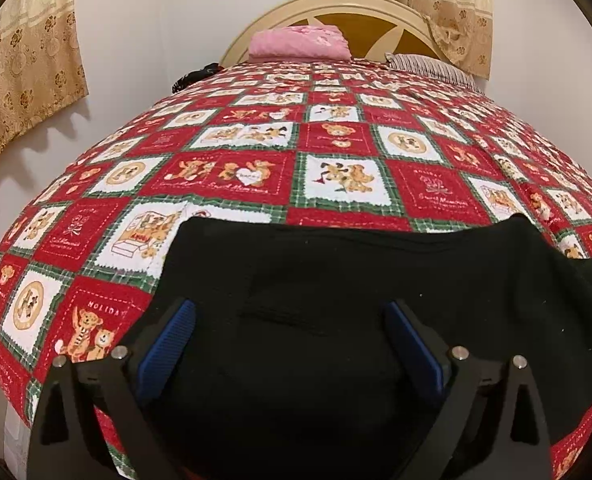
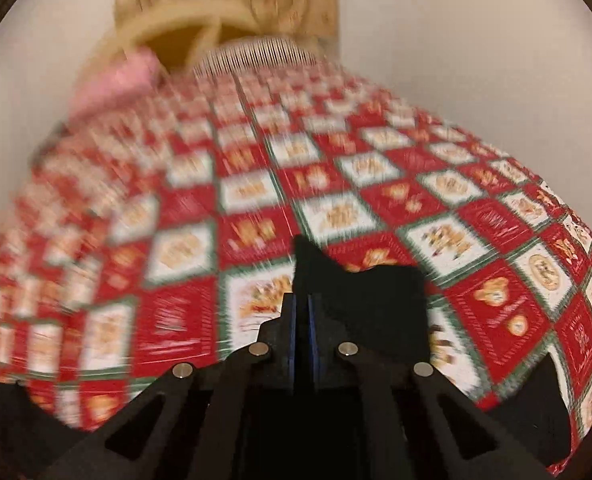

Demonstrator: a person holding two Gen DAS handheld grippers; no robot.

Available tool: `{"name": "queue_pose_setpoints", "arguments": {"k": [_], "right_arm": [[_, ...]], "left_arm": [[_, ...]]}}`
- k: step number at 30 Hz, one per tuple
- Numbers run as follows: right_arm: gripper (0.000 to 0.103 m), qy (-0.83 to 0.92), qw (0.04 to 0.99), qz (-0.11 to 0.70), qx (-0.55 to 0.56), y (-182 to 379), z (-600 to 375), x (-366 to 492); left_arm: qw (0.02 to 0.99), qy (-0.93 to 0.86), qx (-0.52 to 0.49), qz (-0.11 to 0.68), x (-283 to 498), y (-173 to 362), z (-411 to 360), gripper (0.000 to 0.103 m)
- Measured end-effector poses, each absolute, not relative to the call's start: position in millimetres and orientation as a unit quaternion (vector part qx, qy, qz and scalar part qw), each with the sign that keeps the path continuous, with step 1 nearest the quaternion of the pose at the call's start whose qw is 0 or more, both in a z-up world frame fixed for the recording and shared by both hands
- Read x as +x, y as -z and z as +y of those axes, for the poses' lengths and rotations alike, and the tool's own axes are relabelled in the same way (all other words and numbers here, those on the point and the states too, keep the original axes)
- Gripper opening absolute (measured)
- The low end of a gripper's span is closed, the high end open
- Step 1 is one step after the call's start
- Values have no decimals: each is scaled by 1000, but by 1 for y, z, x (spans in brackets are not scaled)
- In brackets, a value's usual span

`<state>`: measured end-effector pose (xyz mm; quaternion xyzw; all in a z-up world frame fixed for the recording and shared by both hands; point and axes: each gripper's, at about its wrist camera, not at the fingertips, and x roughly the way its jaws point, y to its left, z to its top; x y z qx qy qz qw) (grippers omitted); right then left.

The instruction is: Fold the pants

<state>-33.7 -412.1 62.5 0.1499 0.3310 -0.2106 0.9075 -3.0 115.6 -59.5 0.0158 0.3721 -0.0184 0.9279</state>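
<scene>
The black pants (image 1: pixel 376 320) lie on the near part of the bed (image 1: pixel 336 128), spread over a red, white and green patchwork quilt (image 1: pixel 223 176) printed with teddy bears. In the left wrist view the left claw (image 1: pixel 289 344) stands wide apart above the dark cloth; its blue pads (image 1: pixel 183 328) touch nothing and no fabric sits between them. The far edge of the pants runs roughly straight across the quilt, and a further part of the garment trails off to the right. In the right wrist view the right claw (image 2: pixel 302 316) is pressed together on a fold of the pants (image 2: pixel 376 300), and black cloth stands up past its tips and hangs to the right of them, raised clear of the quilt (image 2: pixel 183 248). That view is heavily blurred, so finer detail of the cloth cannot be told. At the far end of the bed a folded pink cloth (image 1: pixel 300 42) rests against a cream and brown headboard (image 1: pixel 376 12), with a striped pillow (image 1: pixel 432 66) to its right. Patterned beige curtains (image 1: pixel 23 60) hang on the left wall and behind the headboard.
</scene>
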Motion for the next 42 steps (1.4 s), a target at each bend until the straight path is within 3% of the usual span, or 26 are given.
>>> {"name": "queue_pose_setpoints", "arguments": {"k": [4, 7, 17, 19, 20, 21, 24, 31, 35, 42], "right_arm": [[5, 212, 924, 248, 200, -78, -421, -112], [5, 227, 922, 208, 237, -60, -432, -171], [6, 301, 875, 228, 304, 26, -462, -257], [10, 322, 864, 228, 314, 25, -468, -266], [20, 333, 865, 218, 307, 19, -469, -271], [30, 335, 869, 211, 295, 14, -469, -274], [38, 318, 894, 189, 252, -12, -465, -263], [38, 301, 907, 271, 116, -15, -460, -193], [38, 334, 883, 310, 109, 11, -474, -185], [38, 330, 889, 296, 112, 21, -473, -204]], "left_arm": [[928, 16, 16, 372, -3, 60, 115, 99], [928, 14, 17, 372, -3, 60, 115, 99], [927, 10, 21, 374, -3, 60, 114, 100], [927, 10, 21, 374, -2, 60, 114, 100], [927, 10, 22, 374, -2, 60, 114, 100], [927, 9, 23, 375, -2, 60, 114, 101], [926, 6, 24, 377, -1, 60, 114, 102], [927, 2, 22, 375, -3, 60, 115, 102], [927, 2, 21, 375, -3, 60, 115, 102], [927, 2, 22, 375, -3, 60, 115, 102]]}}
